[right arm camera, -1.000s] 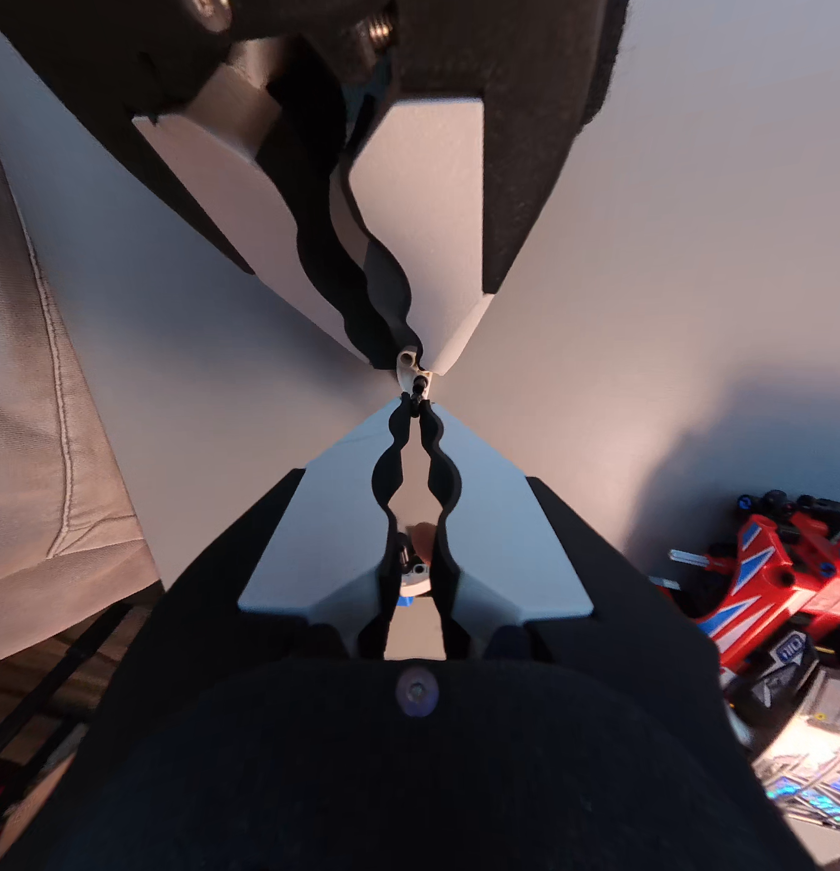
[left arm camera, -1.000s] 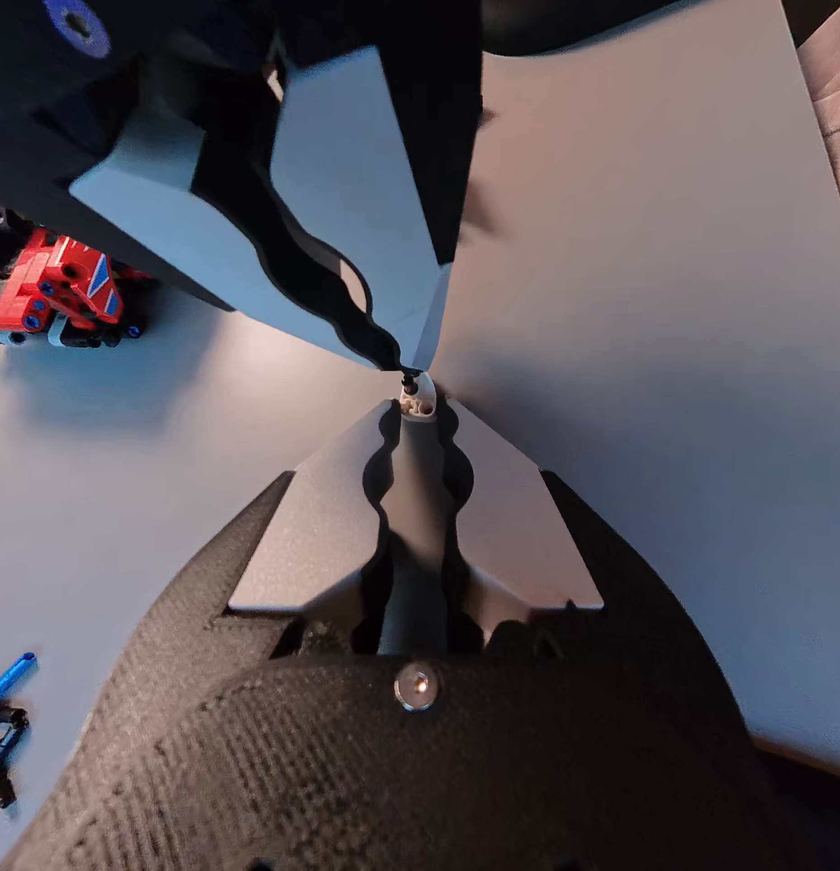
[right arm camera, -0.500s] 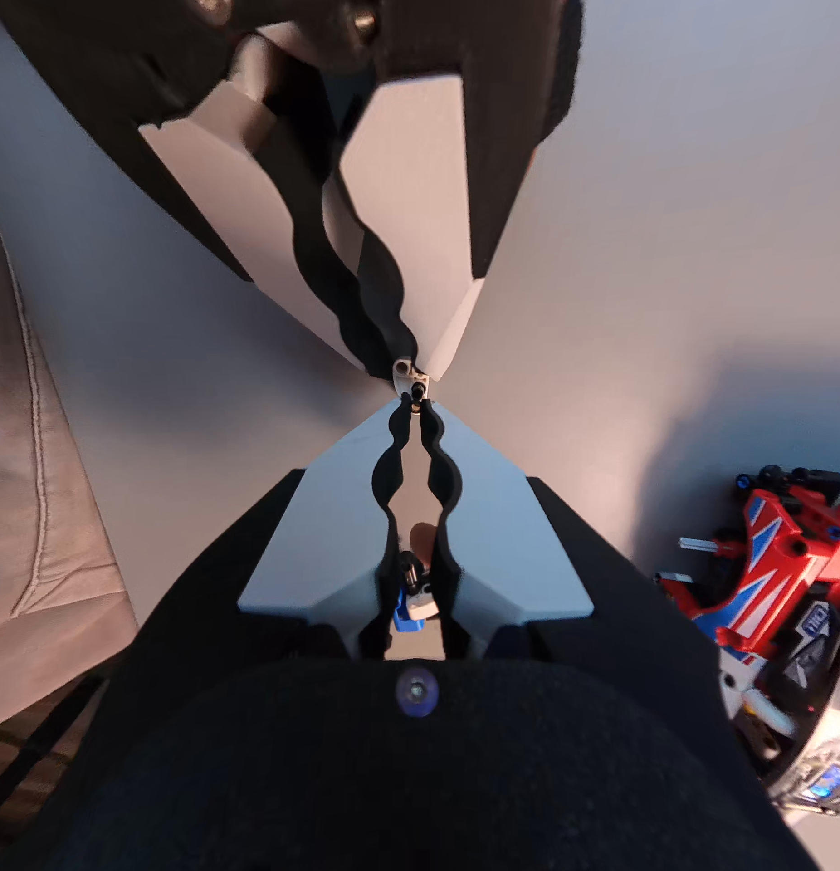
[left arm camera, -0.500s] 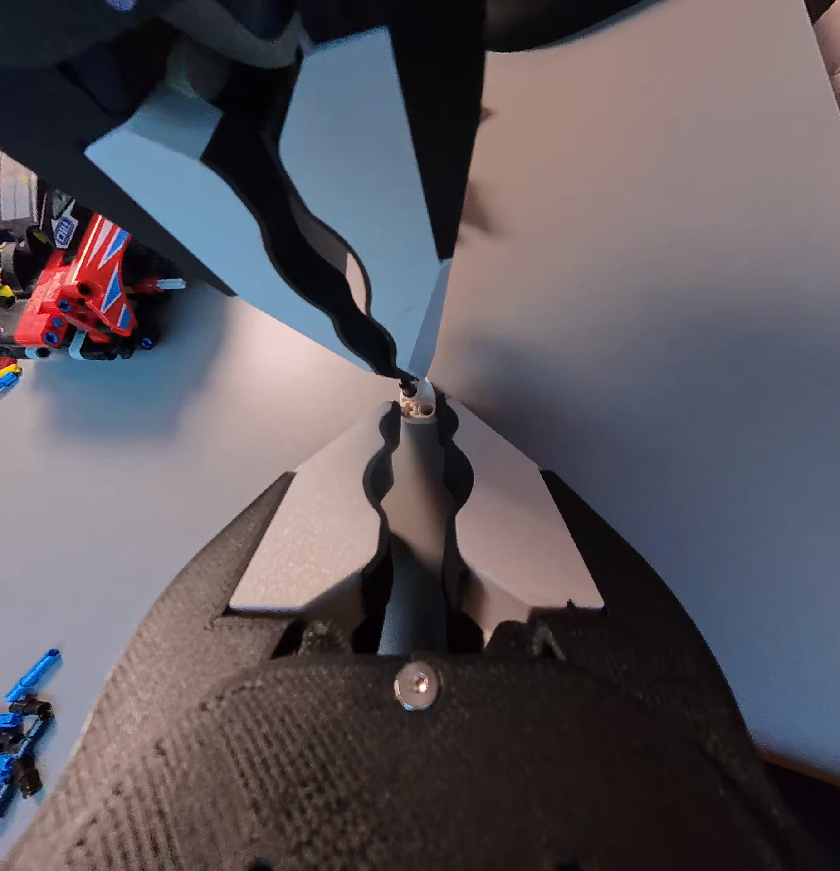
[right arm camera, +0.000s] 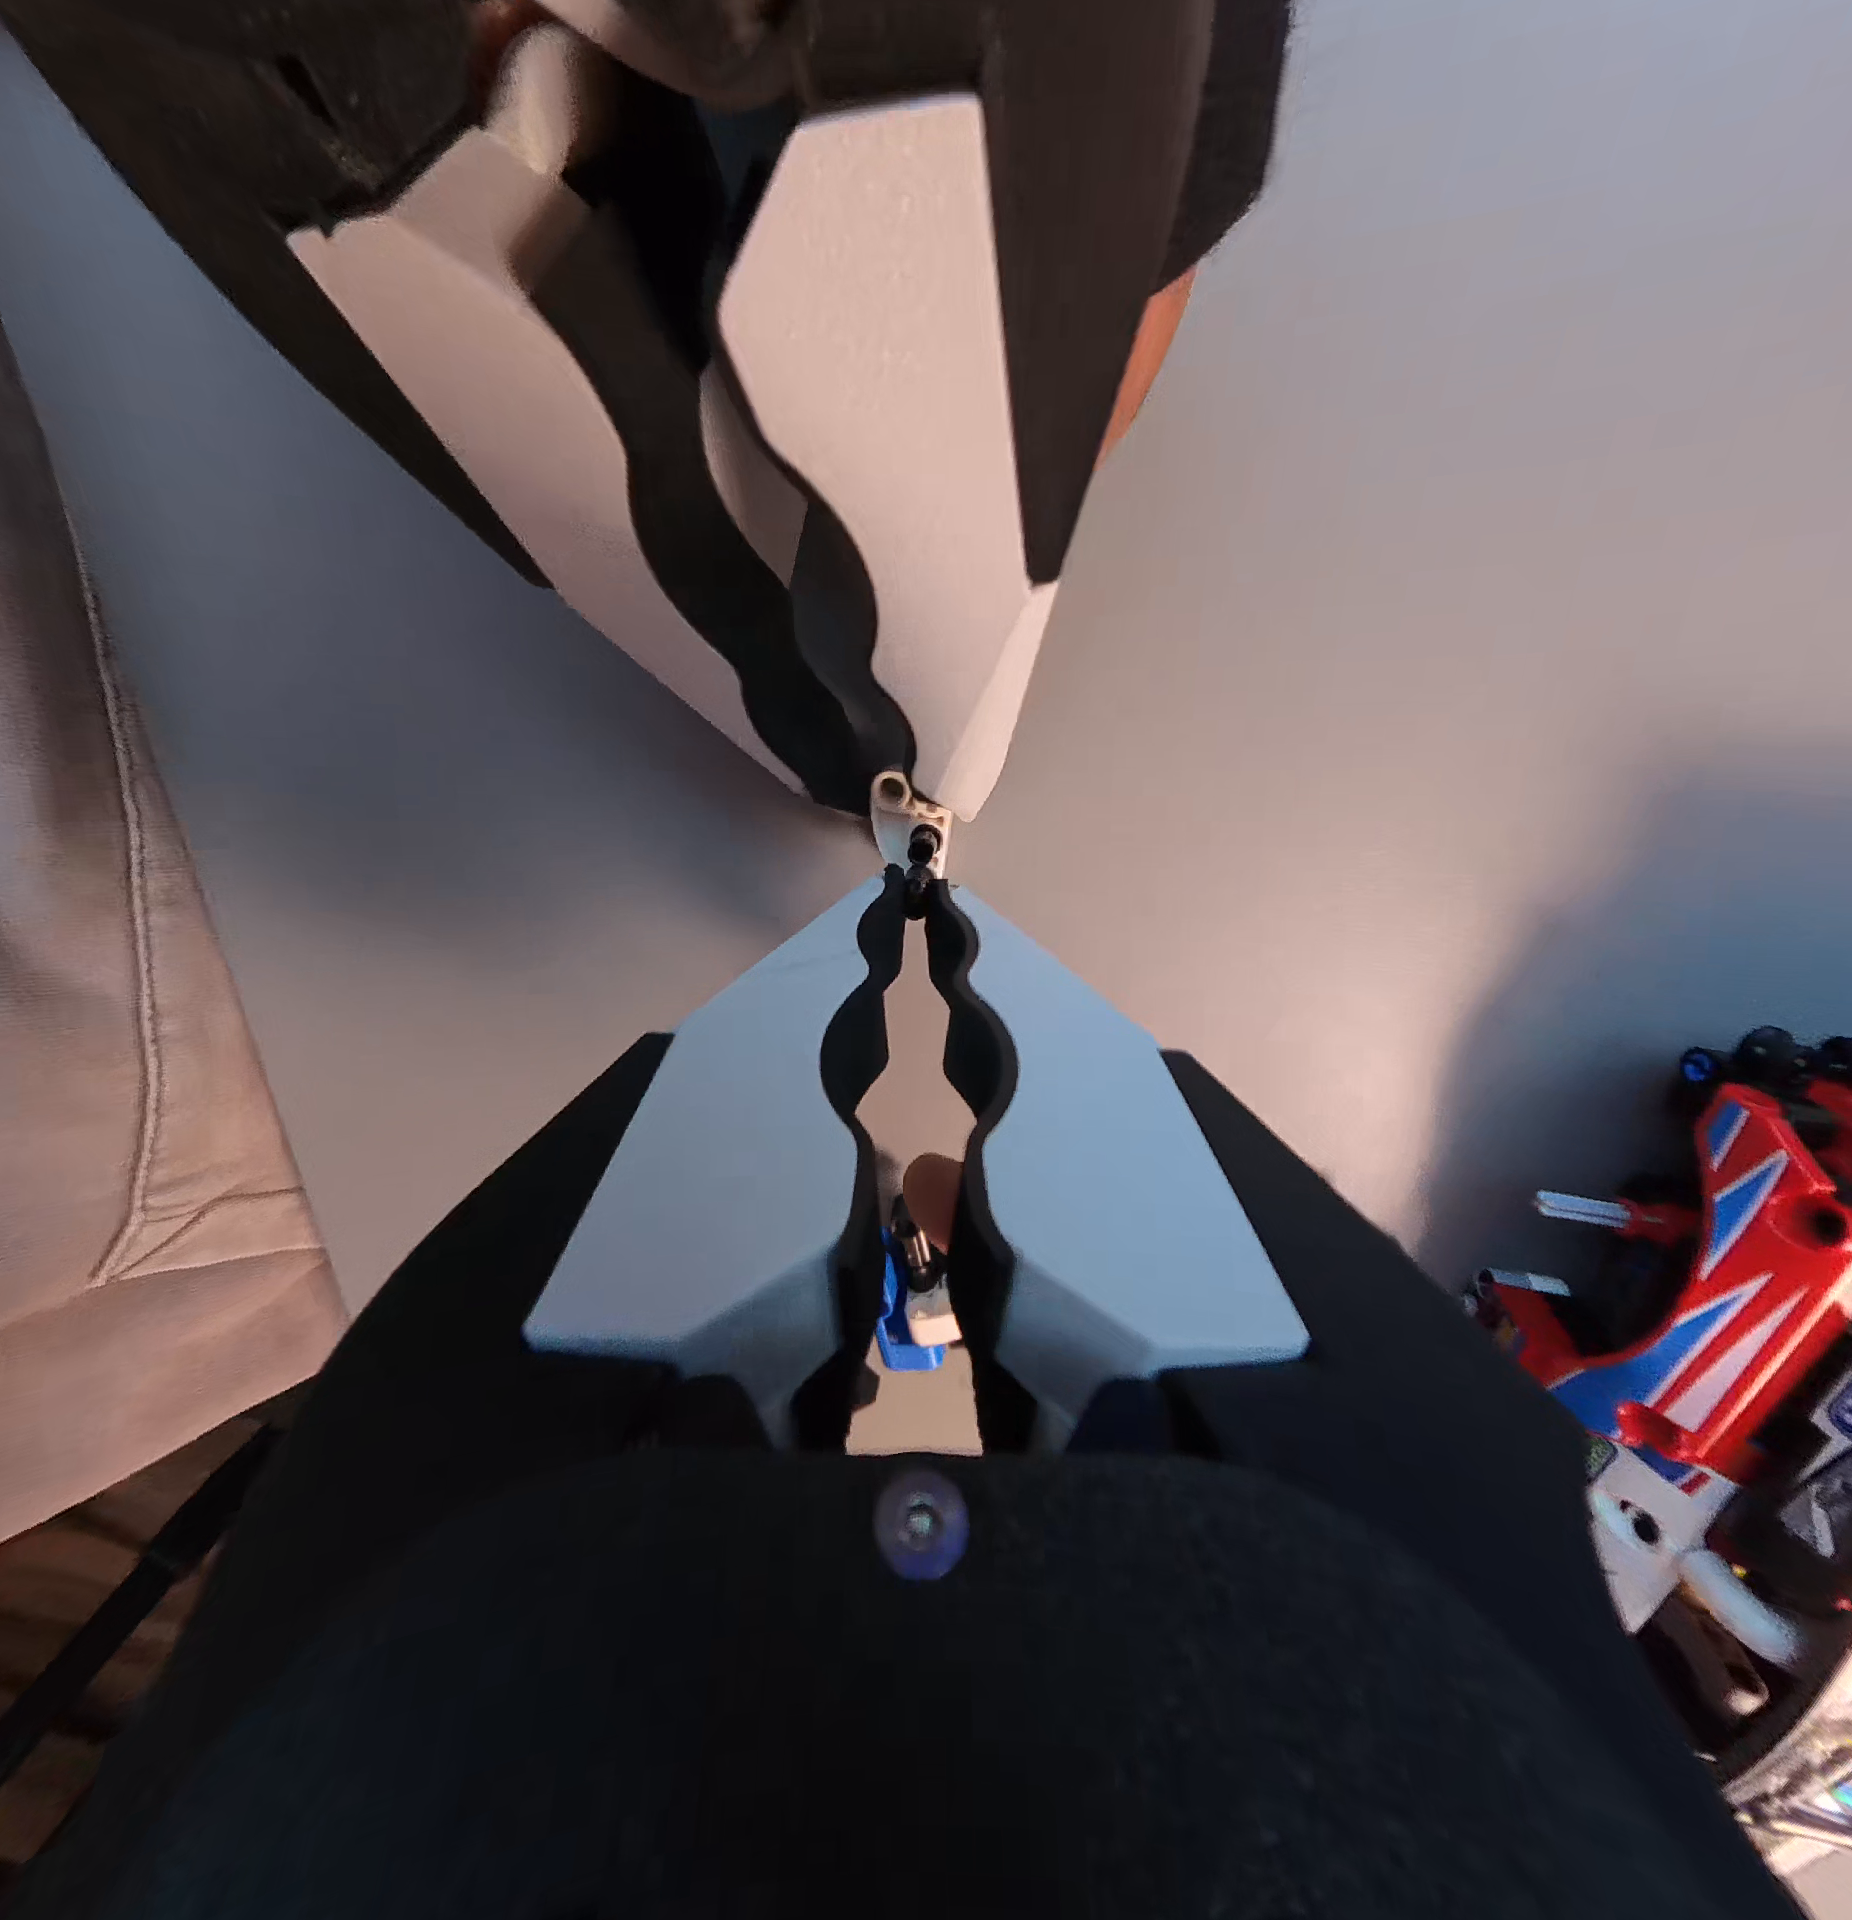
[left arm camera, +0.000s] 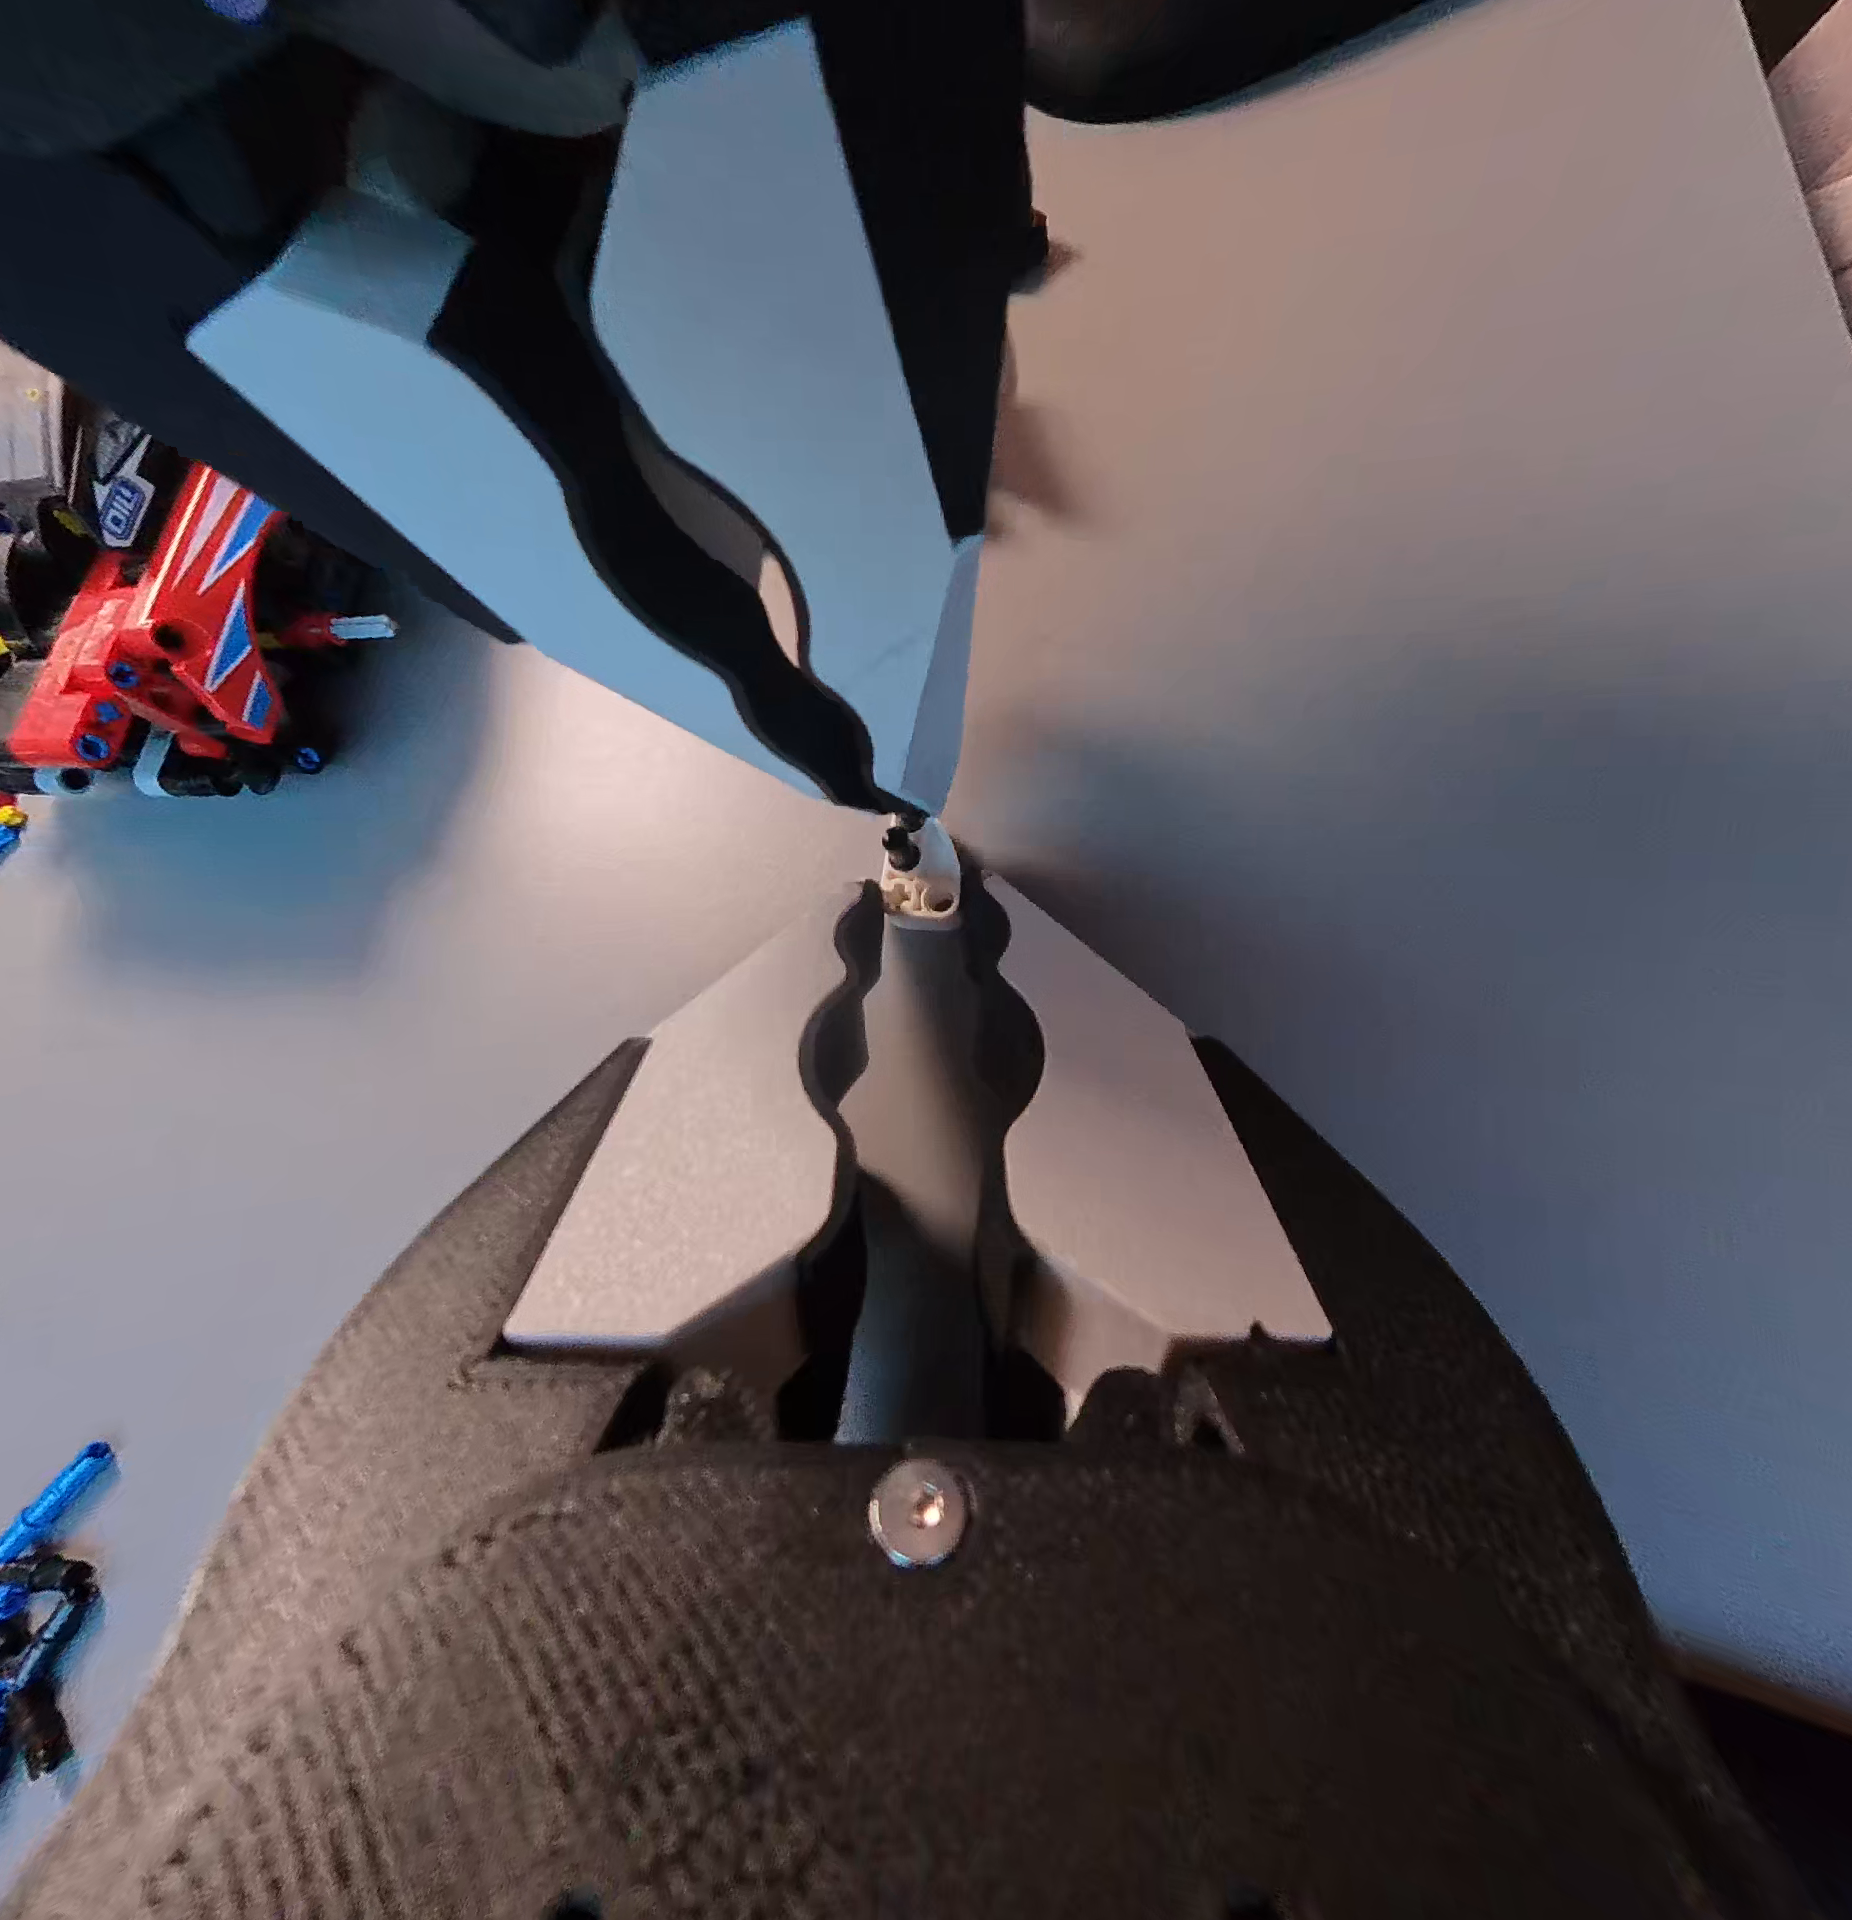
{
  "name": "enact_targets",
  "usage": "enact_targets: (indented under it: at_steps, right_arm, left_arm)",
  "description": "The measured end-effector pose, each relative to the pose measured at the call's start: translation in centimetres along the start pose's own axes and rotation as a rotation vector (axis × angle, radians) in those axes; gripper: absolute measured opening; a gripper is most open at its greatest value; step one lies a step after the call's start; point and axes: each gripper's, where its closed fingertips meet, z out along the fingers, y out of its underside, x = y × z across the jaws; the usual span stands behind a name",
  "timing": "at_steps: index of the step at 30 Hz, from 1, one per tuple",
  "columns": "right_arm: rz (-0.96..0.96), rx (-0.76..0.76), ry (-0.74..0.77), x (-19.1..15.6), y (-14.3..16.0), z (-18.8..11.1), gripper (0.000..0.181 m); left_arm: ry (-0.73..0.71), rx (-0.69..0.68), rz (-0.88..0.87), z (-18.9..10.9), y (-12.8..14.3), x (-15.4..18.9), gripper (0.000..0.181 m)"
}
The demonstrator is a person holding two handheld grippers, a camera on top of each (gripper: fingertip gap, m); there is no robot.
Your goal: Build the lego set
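Misalignment is the hazard: left gripper (left arm camera: 922, 899) pinches a small white connector (left arm camera: 924, 883) above the bare middle of the table (left arm camera: 1421, 727), while right gripper (right arm camera: 914, 891), jaws nearly closed on a black pin (right arm camera: 917, 857), presses it in; skew could pop either piece loose.

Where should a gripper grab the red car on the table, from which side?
Grip the red car across its broad red body, coming down from above with the fingers at its flanks. It lies flat on the table; the thin pegs sticking out sideways look too slender to hold.
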Motion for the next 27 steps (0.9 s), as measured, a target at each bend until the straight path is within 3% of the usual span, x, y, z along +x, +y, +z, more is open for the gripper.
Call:
enact_targets:
  at_steps: [10, 27]
  right_arm:
    - [0.029, -0.053, -0.049, -0.07, 0.11, 0.04, 0.0]
    - [0.16, -0.013, 0.064, 0.07, -0.32, 0.07, 0.002]
  left_arm:
    - [0.0, -0.004, -0.02, 0.0, 0.02, 0.02, 0.013]
    - [-0.024, -0.014, -0.017, -0.02, -0.05, -0.04, 0.013]
